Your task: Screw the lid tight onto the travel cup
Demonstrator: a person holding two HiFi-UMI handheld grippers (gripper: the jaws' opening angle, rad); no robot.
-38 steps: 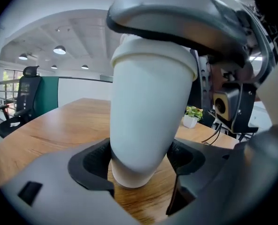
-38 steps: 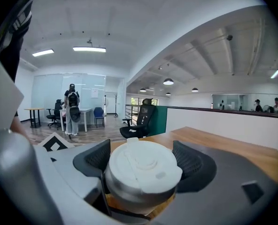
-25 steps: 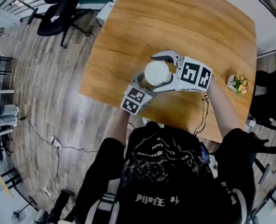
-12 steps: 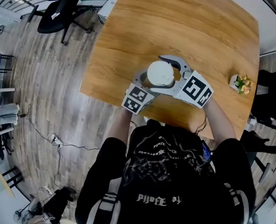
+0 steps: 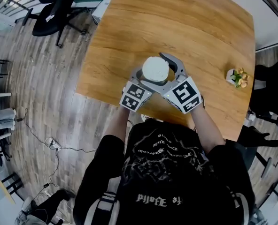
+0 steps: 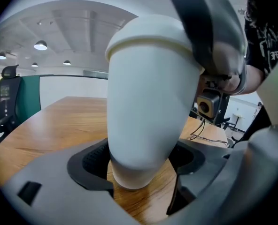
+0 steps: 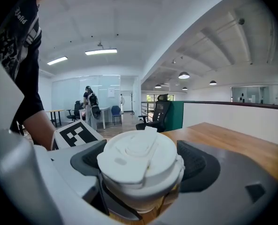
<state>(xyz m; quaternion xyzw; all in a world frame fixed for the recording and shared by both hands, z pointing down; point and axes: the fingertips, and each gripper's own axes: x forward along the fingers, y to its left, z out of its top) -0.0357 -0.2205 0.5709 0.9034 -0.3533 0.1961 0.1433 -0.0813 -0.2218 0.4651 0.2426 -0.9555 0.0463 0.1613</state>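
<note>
The white tapered travel cup (image 6: 148, 121) stands upright at centre frame in the head view, near the lower edge of the light wooden worktop (image 5: 200, 27), with its white flip-top lid (image 7: 138, 153) seated on top. The left gripper (image 6: 141, 175) has its jaws pinching the cup's lower body, and the right gripper (image 7: 141, 170) has its jaws pinching the lid. Over the last second the right gripper has swung from the cup's right to its lower right, judged a tightening turn under way; full seating cannot be confirmed.
</note>
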